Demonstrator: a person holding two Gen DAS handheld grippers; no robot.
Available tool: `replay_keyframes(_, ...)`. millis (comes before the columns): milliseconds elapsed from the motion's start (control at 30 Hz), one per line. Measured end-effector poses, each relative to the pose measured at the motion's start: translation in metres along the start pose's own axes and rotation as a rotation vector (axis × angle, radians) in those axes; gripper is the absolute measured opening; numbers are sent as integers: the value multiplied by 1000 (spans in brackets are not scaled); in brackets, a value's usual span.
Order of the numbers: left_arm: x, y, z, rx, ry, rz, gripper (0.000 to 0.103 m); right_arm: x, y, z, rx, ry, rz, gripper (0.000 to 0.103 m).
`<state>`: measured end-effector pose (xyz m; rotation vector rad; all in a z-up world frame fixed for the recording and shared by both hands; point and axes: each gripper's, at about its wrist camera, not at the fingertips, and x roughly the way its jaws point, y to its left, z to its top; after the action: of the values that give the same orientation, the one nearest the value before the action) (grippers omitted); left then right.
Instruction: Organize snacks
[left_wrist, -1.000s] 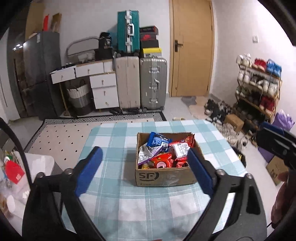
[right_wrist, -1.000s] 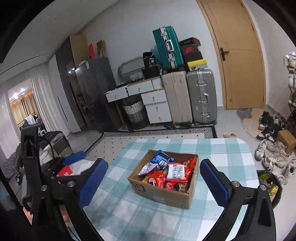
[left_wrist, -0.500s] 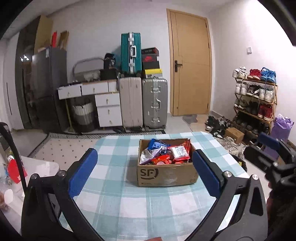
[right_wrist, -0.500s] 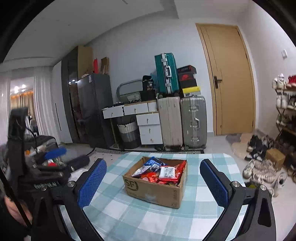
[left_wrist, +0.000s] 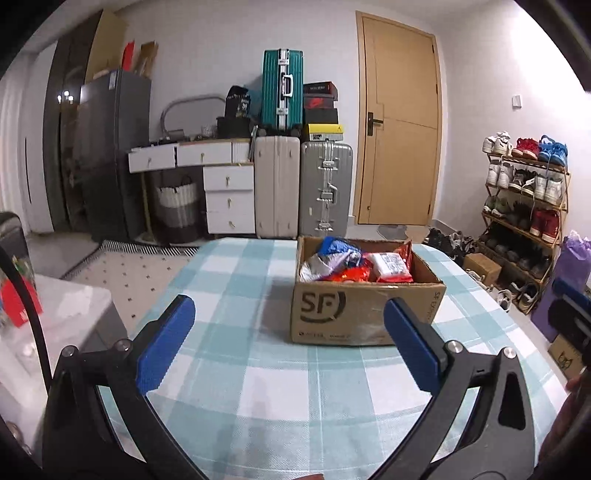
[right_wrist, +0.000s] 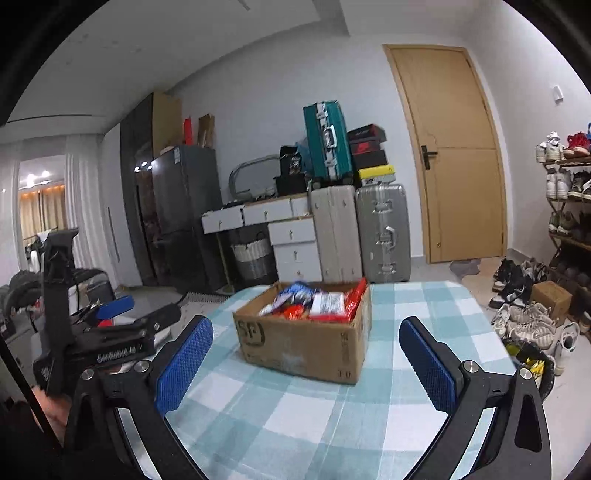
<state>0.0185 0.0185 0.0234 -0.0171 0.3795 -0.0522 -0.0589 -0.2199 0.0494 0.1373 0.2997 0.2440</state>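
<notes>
An open cardboard box marked SF stands on the table with the teal-and-white checked cloth. It holds several snack packets in red, blue, silver and white. My left gripper hovers low over the cloth just short of the box's front, open, nothing between its blue pads. In the right wrist view the same box and packets sit ahead of my right gripper, also open and empty. The left gripper shows at that view's left edge.
The table's left edge drops to a low white surface with a red item. Beyond the table are suitcases, white drawers and a door. A shoe rack and loose shoes line the right side.
Both grippers have come down towards the table and tilted closer to level, so the box is seen more from the side. The left jaws stand slightly wider.
</notes>
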Motion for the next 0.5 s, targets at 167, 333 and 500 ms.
replay_keyframes(167,5,-4,-7,58,-36,29,102,5,-11,-8,41,16,-22,103)
replay_keyframes(333,12,-4,-11,50,-9,21,102,10,-16,-11,62,29,-31,103)
replay_keyframes(500,12,-8,-14,61,7,23,102,9,-15,-10,56,18,-40,103)
